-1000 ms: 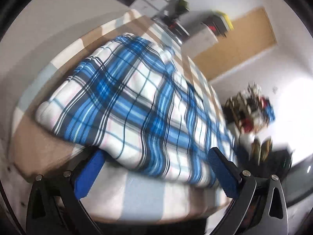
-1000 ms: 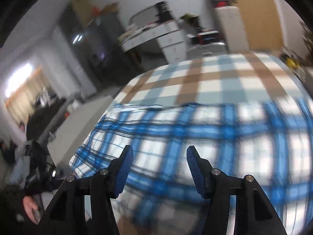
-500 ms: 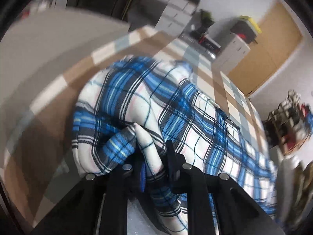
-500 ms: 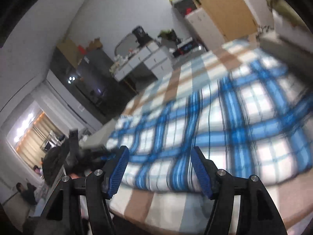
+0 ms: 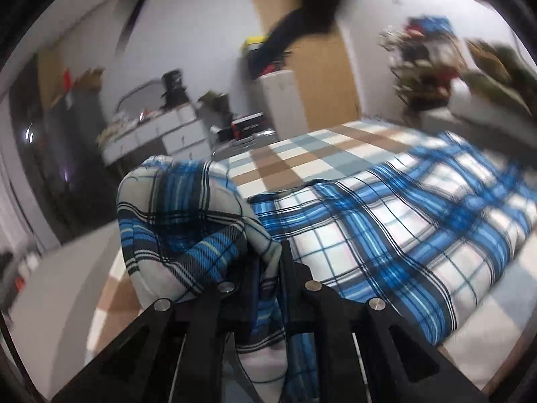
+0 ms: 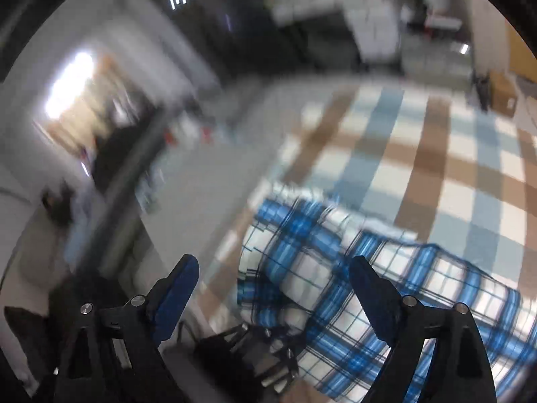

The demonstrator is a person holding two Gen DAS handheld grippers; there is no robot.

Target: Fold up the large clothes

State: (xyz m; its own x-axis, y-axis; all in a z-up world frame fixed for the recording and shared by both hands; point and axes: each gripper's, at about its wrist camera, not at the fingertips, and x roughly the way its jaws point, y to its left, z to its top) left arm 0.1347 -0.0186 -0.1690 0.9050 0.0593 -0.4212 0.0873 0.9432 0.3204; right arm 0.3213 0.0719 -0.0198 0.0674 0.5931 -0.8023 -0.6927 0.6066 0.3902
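Left gripper [image 5: 265, 268] jaws clamped on plaid duvet [image 5: 386, 228]; right gripper [image 6: 272, 288] jaws opening, empty, angled downward.

A large garment [image 5: 396, 231] in blue, white and black plaid lies spread across the bed [image 5: 302, 154], which has a brown, pale blue and cream check cover. One end of it is gathered into a rumpled bunch and lifted off the bed, pinched in the left tool [image 5: 268, 268]. The rest lies mostly flat, with soft ripples, reaching toward the bed's near edge.
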